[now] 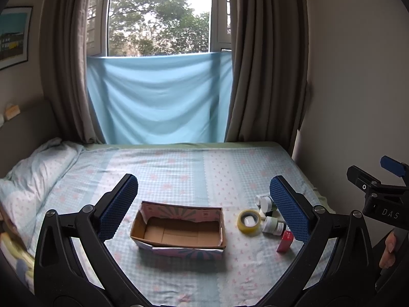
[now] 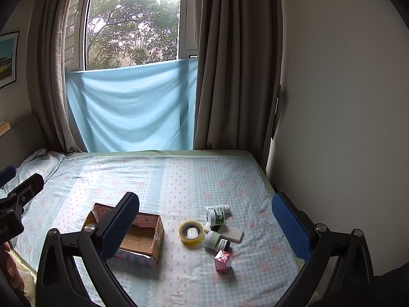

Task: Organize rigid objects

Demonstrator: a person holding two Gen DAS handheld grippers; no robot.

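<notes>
An open, empty cardboard box (image 1: 179, 230) (image 2: 138, 240) lies on the bed. To its right lie a roll of yellow tape (image 1: 249, 221) (image 2: 191, 232), a white-and-green bottle (image 2: 216, 213), a pale green jar (image 1: 272, 225) (image 2: 216, 240), a flat white piece (image 2: 231, 232) and a small pink box (image 1: 284, 241) (image 2: 223, 260). My left gripper (image 1: 204, 209) is open and empty, held above the box. My right gripper (image 2: 204, 227) is open and empty, above the loose objects; it also shows in the left wrist view (image 1: 381, 186).
The bed (image 2: 179, 179) has a blue checked sheet, with a pillow (image 1: 33, 179) at the left. A wall (image 2: 345, 102) runs along the bed's right edge. Curtains (image 1: 265, 64) and a blue cloth (image 1: 158, 97) hang behind.
</notes>
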